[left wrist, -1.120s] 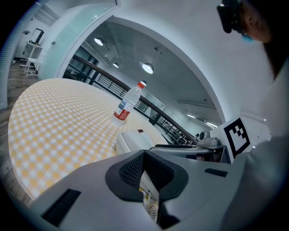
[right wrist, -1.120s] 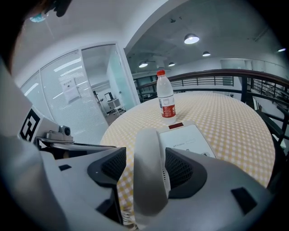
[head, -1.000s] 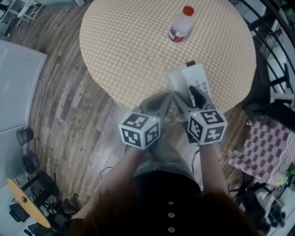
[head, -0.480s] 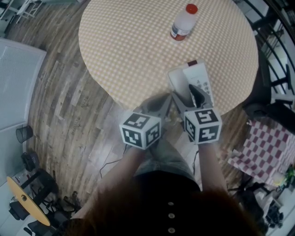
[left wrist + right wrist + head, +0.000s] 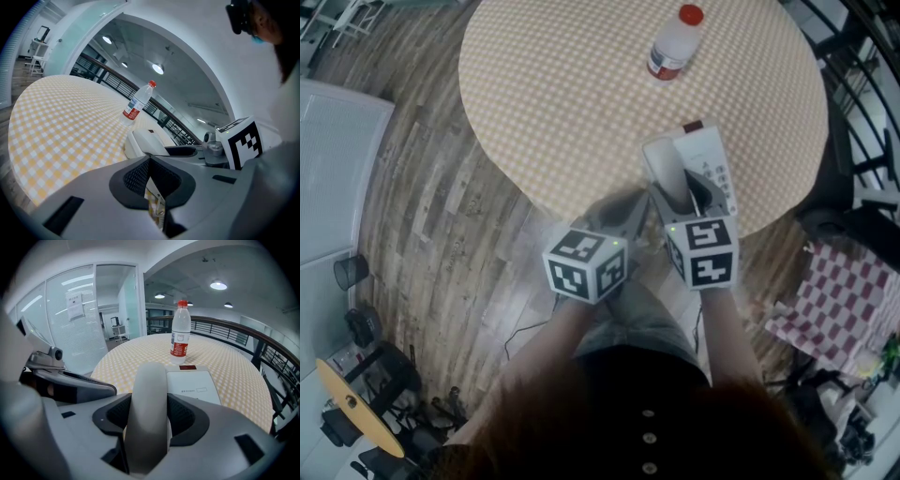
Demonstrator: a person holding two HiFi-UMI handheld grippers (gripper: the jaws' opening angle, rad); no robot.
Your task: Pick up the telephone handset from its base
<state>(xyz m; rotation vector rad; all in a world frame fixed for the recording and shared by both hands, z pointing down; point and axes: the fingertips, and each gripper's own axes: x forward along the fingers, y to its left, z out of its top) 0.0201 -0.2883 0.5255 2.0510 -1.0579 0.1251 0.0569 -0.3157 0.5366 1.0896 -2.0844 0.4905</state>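
Note:
A white telephone base [image 5: 709,150] sits at the near right edge of the round checked table [image 5: 562,103]. Its white handset [image 5: 666,171] lies in the cradle on the base's left side. My right gripper [image 5: 679,190] straddles the near end of the handset. In the right gripper view the handset [image 5: 150,399] fills the gap of the right gripper [image 5: 149,417], whose jaws are closing on it. The base [image 5: 194,386] shows behind. My left gripper [image 5: 623,208] hovers at the table's rim left of the phone. In its own view the left gripper [image 5: 151,161] is shut with nothing in it.
A clear water bottle [image 5: 674,42] with a red cap stands on the far side of the table, also seen as the bottle [image 5: 179,336] beyond the phone. Wooden floor lies below the table; a railing and a checked chair [image 5: 839,300] are on the right.
My right gripper has rolled and shifted slightly left, and its jaws now sit on either side of the handset. The left gripper has not moved.

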